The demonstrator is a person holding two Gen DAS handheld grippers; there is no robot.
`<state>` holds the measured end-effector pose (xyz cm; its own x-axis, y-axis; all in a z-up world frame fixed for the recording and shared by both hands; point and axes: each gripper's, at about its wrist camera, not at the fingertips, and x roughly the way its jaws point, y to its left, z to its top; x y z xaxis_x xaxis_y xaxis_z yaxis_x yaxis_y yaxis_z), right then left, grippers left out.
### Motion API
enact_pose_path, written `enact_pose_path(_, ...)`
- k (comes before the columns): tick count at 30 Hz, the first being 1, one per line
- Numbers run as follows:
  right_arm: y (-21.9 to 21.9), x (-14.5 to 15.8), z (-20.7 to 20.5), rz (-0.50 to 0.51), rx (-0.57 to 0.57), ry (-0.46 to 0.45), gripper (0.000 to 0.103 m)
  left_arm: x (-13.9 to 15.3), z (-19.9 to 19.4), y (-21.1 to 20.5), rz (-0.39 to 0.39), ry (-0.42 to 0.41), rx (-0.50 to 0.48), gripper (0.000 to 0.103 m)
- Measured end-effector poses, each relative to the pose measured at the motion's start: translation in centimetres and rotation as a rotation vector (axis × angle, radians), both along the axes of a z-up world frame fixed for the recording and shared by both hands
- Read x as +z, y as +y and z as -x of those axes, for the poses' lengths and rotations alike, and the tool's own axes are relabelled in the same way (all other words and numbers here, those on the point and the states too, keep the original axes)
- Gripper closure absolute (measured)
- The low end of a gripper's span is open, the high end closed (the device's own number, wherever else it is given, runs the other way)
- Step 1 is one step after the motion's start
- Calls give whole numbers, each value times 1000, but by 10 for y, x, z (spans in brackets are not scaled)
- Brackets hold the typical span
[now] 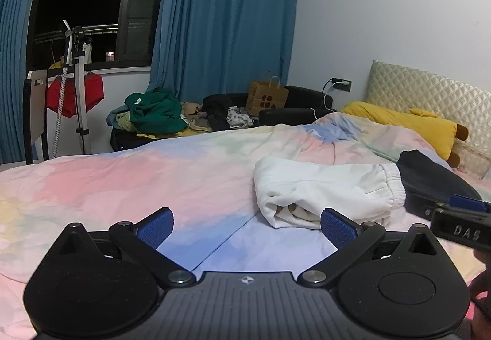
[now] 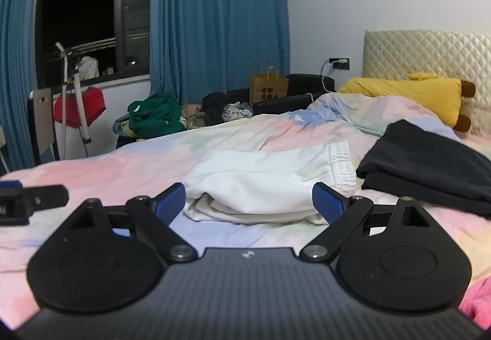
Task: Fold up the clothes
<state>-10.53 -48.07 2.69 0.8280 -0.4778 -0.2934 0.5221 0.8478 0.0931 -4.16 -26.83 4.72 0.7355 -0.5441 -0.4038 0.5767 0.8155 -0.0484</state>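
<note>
A folded white garment (image 1: 325, 189) with an elastic waistband lies on the pastel bedspread (image 1: 122, 183); it also shows in the right wrist view (image 2: 270, 180). A folded black garment (image 2: 429, 162) lies to its right, also seen in the left wrist view (image 1: 435, 177). My left gripper (image 1: 247, 226) is open and empty, just left of and in front of the white garment. My right gripper (image 2: 248, 202) is open and empty, straight in front of the white garment, close to its near edge. The right gripper (image 1: 460, 223) shows at the left view's right edge.
A yellow plush pillow (image 2: 408, 94) and quilted headboard (image 2: 429, 54) are at the right. Beyond the bed, a sofa holds a clothes pile with a green garment (image 1: 156, 113) and a paper bag (image 1: 267, 97). A drying rack with a red garment (image 1: 76, 94) stands at the left.
</note>
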Motion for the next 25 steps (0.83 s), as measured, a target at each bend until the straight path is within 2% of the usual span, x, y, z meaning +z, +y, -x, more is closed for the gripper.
enact_pose_path(6, -5, -2, 0, -31, 2, 12, 12, 0, 1, -2, -1, 1, 1, 0)
enact_pose_path(25, -4, -1, -7, 4, 12, 39, 12, 4, 11, 2, -13, -34, 13, 0)
